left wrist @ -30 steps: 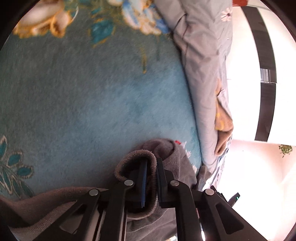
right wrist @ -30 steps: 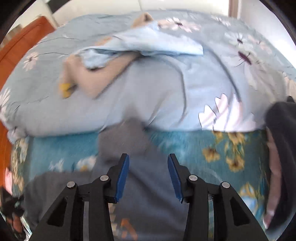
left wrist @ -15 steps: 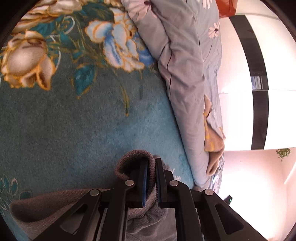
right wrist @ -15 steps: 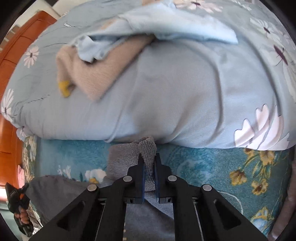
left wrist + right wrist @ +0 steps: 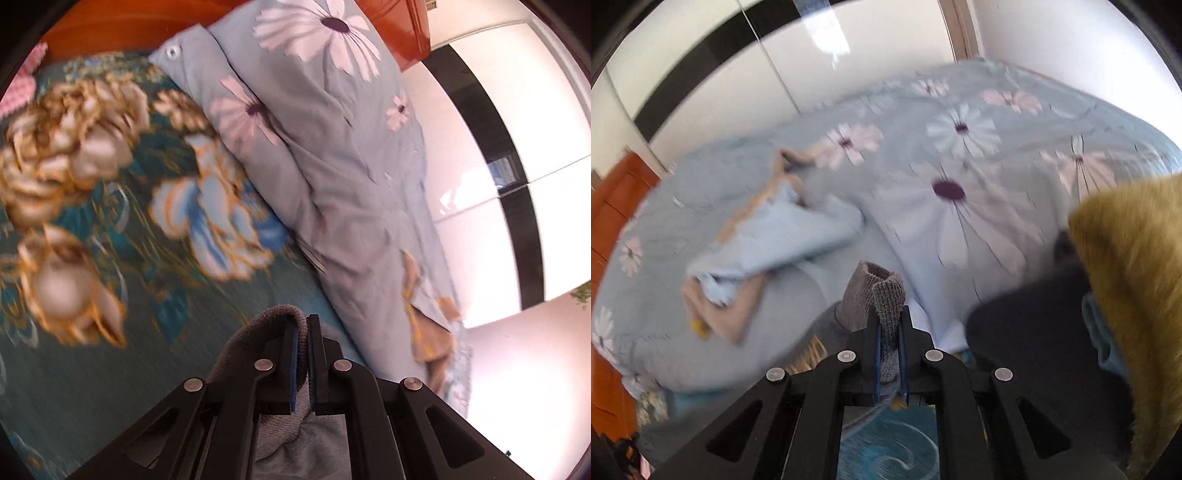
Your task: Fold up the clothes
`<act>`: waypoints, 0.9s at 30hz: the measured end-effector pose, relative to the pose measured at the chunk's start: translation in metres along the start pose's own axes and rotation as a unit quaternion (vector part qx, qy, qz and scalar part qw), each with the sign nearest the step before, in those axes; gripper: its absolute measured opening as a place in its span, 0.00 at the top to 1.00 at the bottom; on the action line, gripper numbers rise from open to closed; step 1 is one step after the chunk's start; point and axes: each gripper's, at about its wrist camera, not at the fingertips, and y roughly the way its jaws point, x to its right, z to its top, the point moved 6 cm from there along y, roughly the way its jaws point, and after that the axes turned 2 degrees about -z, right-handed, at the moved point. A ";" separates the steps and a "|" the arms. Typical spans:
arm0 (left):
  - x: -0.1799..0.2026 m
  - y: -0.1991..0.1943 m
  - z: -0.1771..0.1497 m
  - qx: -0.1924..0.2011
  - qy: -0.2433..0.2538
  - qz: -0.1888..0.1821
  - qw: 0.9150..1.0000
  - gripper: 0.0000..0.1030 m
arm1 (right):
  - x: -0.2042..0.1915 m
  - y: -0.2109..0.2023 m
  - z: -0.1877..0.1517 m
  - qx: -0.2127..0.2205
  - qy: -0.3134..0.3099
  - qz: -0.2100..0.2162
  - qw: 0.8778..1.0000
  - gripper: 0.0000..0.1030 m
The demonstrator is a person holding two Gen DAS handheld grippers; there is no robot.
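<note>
Left hand-held gripper [image 5: 303, 354]: clamped on a ribbed cuff of the grey sweater [image 5: 258, 332], the knit looping over my left finger; teal floral blanket [image 5: 110, 295] ahead, pale daisy quilt [image 5: 332, 147] to its right. Right hand-held gripper [image 5: 889, 343]: closed on the other ribbed cuff [image 5: 882, 295], which stands up just past the tips. Judgement: soft, light, stretchy knit that droops between grips; cuffs give the firmest hold.
</note>
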 end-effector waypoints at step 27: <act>-0.087 -0.038 -0.053 -0.125 0.002 0.138 0.983 0.38 | -0.029 -0.047 -0.077 -0.041 -0.093 -0.029 0.994 0.47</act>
